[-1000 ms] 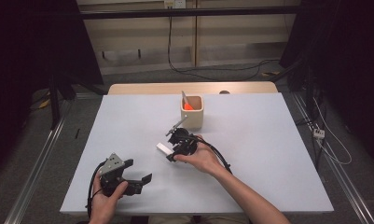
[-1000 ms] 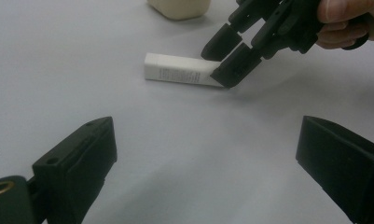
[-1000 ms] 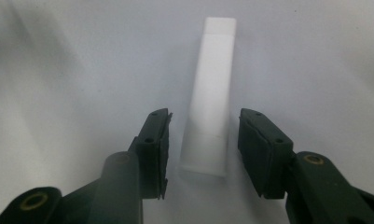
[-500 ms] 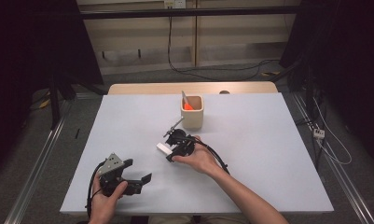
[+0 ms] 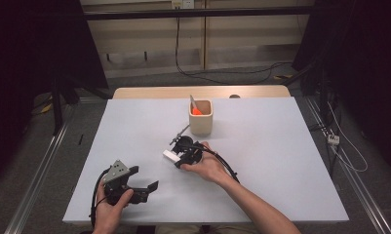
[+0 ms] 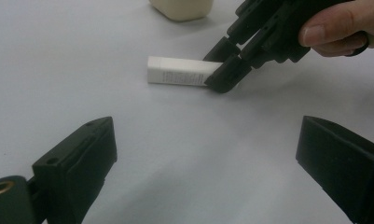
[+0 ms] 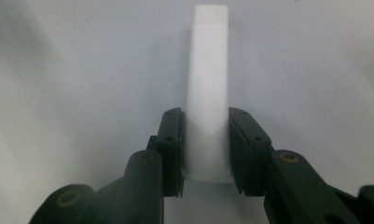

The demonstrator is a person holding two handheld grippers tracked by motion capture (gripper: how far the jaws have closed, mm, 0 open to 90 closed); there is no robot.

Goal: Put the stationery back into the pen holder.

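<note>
Right gripper point(image 7: 205, 154), jaws just closing, clamps the white eraser point(image 7: 207, 93); beige pen cup point(image 5: 201, 117) stands beyond; left gripper point(image 5: 144, 183) gapes apart

Eraser point(image 5: 171, 156) before cup point(image 5: 201, 117)

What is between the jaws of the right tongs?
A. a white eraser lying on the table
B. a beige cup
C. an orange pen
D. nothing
A: in the right gripper view the right tongs have been closing and now touch both sides of the white eraser.
</note>
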